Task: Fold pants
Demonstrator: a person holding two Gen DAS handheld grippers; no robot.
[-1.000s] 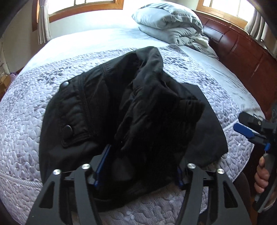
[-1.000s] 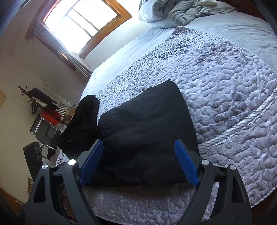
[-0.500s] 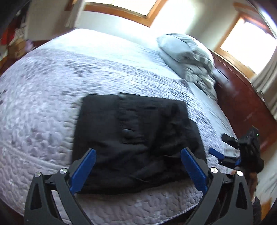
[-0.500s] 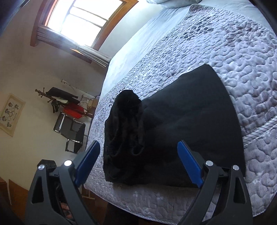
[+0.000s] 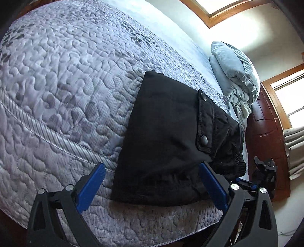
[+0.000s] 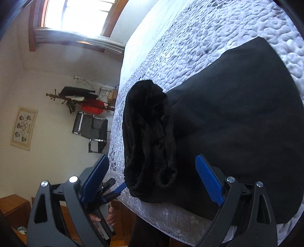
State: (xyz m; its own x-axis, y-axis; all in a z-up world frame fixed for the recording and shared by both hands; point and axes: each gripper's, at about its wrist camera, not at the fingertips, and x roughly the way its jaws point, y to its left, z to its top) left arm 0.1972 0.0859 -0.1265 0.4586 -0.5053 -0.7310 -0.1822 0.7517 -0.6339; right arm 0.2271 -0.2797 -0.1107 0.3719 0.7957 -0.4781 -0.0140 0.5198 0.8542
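The black pants [image 5: 171,136] lie folded into a compact stack on the quilted bed [image 5: 57,85], near its front edge. A snap pocket flap [image 5: 204,123] faces up. In the right wrist view the pants [image 6: 228,123] show a bunched waistband end [image 6: 148,136] at the left. My left gripper [image 5: 152,188] is open and empty, held just off the bed edge in front of the stack. My right gripper [image 6: 152,182] is open and empty, off the bed edge by the bunched end. The left gripper also shows in the right wrist view [image 6: 112,188], as does the right gripper in the left wrist view [image 5: 264,169].
Grey pillows and a bundled blanket [image 5: 235,76] lie at the head of the bed by a dark wooden headboard [image 5: 266,142]. A chair [image 6: 91,131] and a coat rack [image 6: 79,98] stand by the wall beside the bed. A window [image 6: 76,15] is behind.
The left gripper let go of the pants and drew back to the bed edge. The pants now lie folded flat. Both grippers have pulled away and tilted.
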